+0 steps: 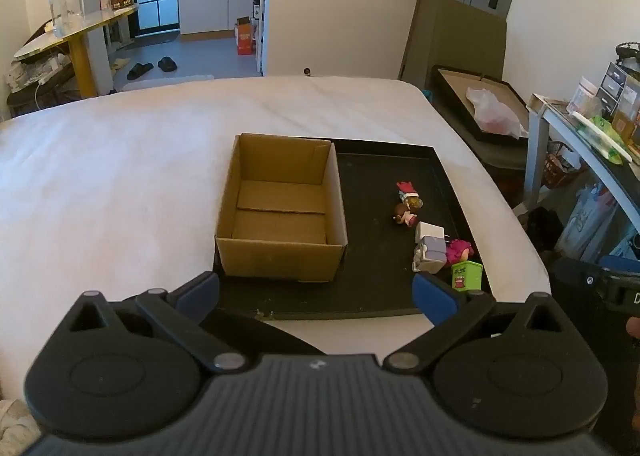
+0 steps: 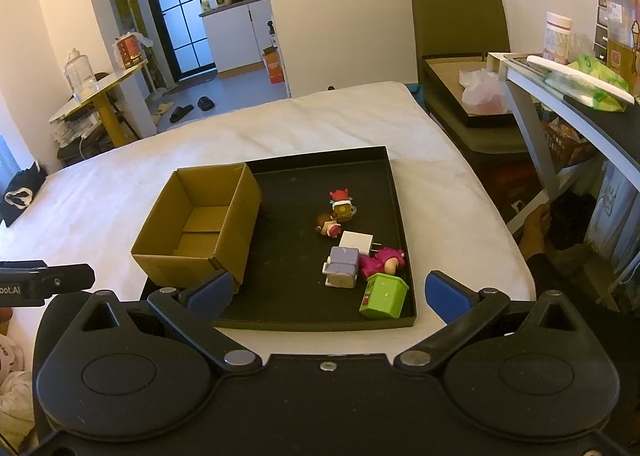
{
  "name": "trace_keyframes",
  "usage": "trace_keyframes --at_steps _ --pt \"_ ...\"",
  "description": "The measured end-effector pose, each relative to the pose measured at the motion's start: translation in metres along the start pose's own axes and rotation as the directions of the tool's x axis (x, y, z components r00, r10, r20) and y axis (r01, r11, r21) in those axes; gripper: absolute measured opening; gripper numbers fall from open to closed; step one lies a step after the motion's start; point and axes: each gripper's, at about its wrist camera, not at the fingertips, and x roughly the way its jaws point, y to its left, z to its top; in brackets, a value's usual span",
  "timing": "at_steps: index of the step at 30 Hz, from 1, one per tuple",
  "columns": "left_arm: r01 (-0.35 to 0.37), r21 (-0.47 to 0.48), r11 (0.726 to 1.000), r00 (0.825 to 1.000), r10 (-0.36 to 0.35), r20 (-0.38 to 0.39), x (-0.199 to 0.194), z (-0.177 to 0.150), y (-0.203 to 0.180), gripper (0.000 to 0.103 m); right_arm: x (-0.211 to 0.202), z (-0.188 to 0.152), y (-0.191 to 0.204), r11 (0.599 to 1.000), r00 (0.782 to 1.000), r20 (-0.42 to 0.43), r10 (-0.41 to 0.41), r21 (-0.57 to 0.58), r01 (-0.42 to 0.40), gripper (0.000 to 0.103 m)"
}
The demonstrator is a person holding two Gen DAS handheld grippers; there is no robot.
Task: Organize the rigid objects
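- The white bed surface (image 2: 280, 128) carries everything; broad bare cloth lies left of and beyond the black tray (image 2: 394, 216), so there is free room to approach from those sides. On the right the bed's edge drops off close to the tray's right rim.
- The black tray sits near the bed's near right corner. Its low rim is the edge to clear when reaching in; the middle of its floor is bare.
- The cardboard box (image 2: 192, 224) stands open on the tray's left side and is empty, so by my reading nothing has been sorted yet.
- Left gripper (image 1: 316, 290) and right gripper (image 2: 328, 292) both hang spread wide over the tray's near edge, grasping nothing.
- All items wait along the tray's right side: green cube (image 2: 383, 294) in the near right corner, lilac toy (image 2: 341, 266) and pink figure (image 2: 382, 261) just beside it, white charger (image 2: 356, 241) behind, then a brown-haired figure (image 2: 329, 225) and red-capped figure (image 2: 342, 203) farther back.
- These cluster tightly, so picking one may nudge a neighbour.
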Motion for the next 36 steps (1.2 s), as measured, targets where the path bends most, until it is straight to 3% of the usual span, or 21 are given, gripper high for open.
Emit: trace_keyframes --at_steps 36 --pt "0.004 0.0 1.0 1.0 -0.004 0.006 -0.001 -0.001 0.005 0.102 0.002 0.001 0.001 0.999 1.0 -0.001 -0.027 -0.017 0.027 0.103"
